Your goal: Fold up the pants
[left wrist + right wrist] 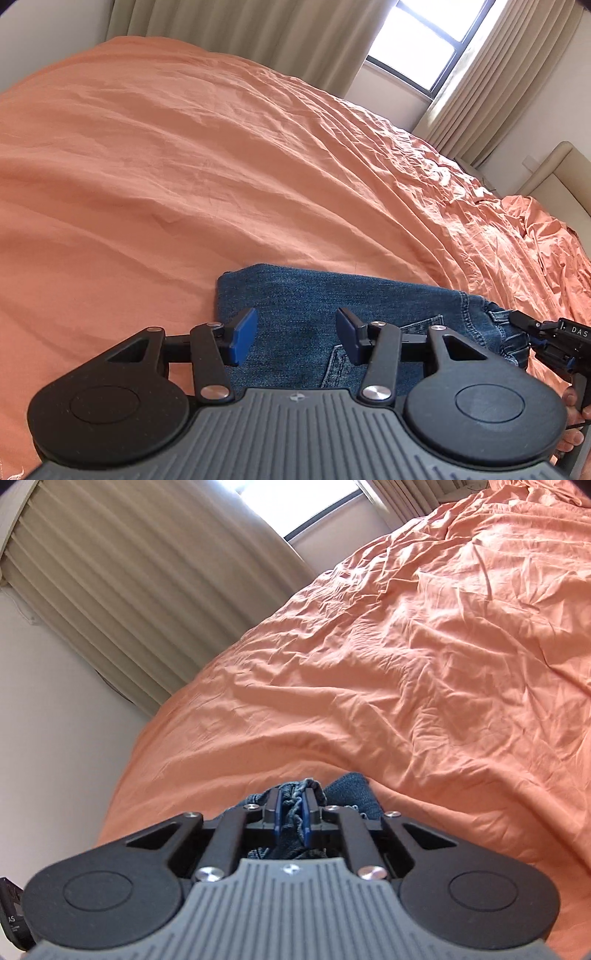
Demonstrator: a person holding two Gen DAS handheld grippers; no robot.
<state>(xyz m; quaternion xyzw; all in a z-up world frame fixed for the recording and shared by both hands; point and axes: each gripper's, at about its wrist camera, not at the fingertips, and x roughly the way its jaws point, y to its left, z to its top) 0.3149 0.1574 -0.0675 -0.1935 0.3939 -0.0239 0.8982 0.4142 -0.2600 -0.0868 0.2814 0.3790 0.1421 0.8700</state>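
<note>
Blue denim pants [306, 299] lie folded on the orange bed sheet [184, 166], with a back pocket showing. My left gripper [297, 338] is open just above the denim, its blue pads [243, 336] spread wide and empty. My right gripper [293, 819] is shut on a bunched frayed edge of the pants [295, 790]. In the left wrist view the right gripper [524, 325] grips the pants at their right end.
The wrinkled orange sheet [406, 664] covers the whole bed. Beige curtains [240, 29] and a bright window [424, 40] stand behind the bed. A beige headboard [554, 177] is at the right. A white wall [55, 720] is at the left.
</note>
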